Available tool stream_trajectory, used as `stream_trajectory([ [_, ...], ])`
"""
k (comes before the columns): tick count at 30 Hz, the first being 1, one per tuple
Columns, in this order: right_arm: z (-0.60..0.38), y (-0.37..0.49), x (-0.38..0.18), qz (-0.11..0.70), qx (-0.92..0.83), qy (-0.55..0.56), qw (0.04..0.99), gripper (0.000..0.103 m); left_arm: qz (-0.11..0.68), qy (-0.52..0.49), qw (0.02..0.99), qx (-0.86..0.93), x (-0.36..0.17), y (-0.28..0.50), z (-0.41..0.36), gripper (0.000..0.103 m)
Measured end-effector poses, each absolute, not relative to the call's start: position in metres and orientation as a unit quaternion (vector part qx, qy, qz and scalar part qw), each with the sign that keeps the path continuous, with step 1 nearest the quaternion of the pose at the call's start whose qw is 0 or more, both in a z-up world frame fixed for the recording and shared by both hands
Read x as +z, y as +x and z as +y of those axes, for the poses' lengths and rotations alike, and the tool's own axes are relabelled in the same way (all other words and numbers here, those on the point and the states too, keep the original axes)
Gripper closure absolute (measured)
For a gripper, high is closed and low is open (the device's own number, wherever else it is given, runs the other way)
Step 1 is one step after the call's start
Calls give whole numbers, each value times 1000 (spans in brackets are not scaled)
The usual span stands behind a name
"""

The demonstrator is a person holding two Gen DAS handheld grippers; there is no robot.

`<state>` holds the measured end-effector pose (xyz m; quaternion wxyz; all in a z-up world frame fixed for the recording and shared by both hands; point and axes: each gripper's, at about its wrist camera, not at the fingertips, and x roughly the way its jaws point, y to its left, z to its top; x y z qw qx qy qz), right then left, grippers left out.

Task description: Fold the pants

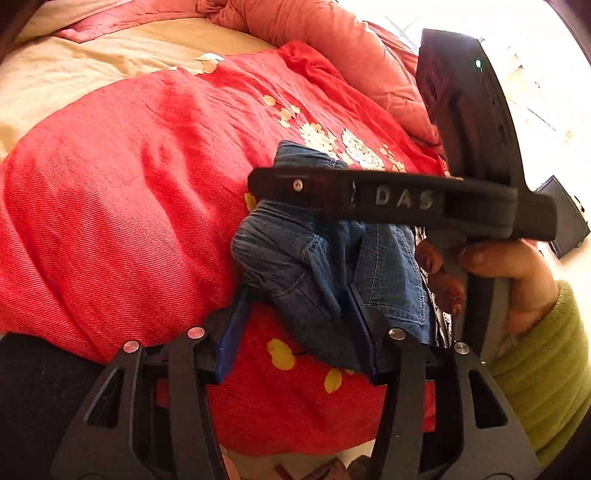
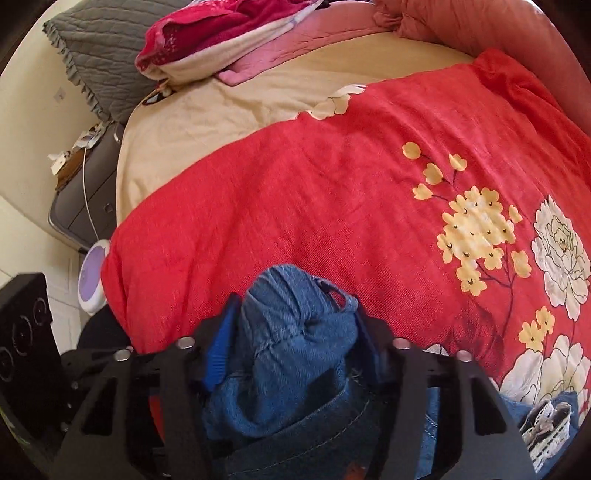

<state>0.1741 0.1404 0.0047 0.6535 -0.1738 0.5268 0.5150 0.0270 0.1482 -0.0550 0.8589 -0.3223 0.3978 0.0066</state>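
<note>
Blue denim pants [image 1: 317,266] lie bunched on a red floral quilt [image 1: 122,206] spread over the bed. White letters "DAS" read on the black bar of the right gripper's frame, which crosses the left wrist view above the denim and hides part of it; a hand [image 1: 509,273] in a green sleeve [image 1: 554,369] holds its grip.

Around, in the right wrist view: grey quilted pillow [image 2: 99,55], crimson-and-white towel heap [image 2: 221,33], beige sheet [image 2: 221,110], dark nightstand [image 2: 88,195] with a white cable, a lilac-and-white round device [image 2: 94,273].

Left gripper [image 1: 299,314]: blue pads partly closed, a denim fold pinched between them. Right gripper [image 2: 291,332]: clamped on a thick wad of denim that fills the gap between its fingers.
</note>
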Motion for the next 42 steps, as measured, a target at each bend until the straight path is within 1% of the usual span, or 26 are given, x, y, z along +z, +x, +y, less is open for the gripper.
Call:
stream_trajectory([
  [2,134,176,10,520,524,-161,655,64,394,-330,858,4,-54,25,150,59],
  [3,128,178,15,516,529,-147,658,66,391,-334,857,2,-52,23,150,57],
  [4,123,180,20,512,534,-134,659,70,387,-338,858,-4,-49,22,151,48],
  [5,113,184,27,504,543,-114,662,72,383,-339,859,-8,-46,20,149,40],
  [8,82,194,49,487,563,-55,665,72,375,-321,870,-12,-37,20,140,31],
  [11,50,201,66,466,581,-17,667,72,373,-329,868,-20,-33,25,136,28],
  [14,22,207,80,442,590,5,675,72,368,-334,866,-53,-27,42,124,29],
  [15,15,209,85,435,592,9,678,72,366,-353,857,-85,-26,51,118,33],
  [16,5,211,90,425,592,14,685,72,364,-365,851,-103,-25,57,114,47],
  [17,-3,214,92,420,591,20,689,72,362,-372,846,-119,-23,63,108,56],
  [19,-23,218,96,411,587,30,696,72,360,-364,848,-134,-14,72,93,58],
  [21,-42,223,98,402,585,41,704,72,358,-347,855,-145,-5,80,75,58],
  [25,-76,230,95,394,576,60,714,66,358,-309,870,-140,7,90,42,58],
  [26,-87,232,93,393,570,65,718,59,358,-302,872,-139,8,91,36,58],
  [27,-93,233,91,393,564,70,723,54,357,-299,874,-141,9,90,31,57],
  [29,-116,237,88,390,547,92,735,29,355,-299,870,-165,8,91,21,57],
  [30,-125,238,86,391,538,100,740,25,355,-308,863,-186,6,92,18,57],
  [32,-152,236,85,387,522,118,751,25,364,-318,838,-253,2,92,12,51],
  [35,-183,224,83,380,483,104,782,22,346,-325,831,-290,6,84,16,51],
  [37,-193,216,82,384,461,99,794,21,343,-311,855,-234,9,85,27,51],
  [39,-195,205,83,389,436,79,808,21,356,-258,885,-155,12,92,31,51],
  [40,-192,200,82,392,429,69,811,20,374,-217,896,-106,11,98,28,51],
  [42,-181,186,77,400,416,36,816,21,396,-157,902,-63,6,104,16,51],
])
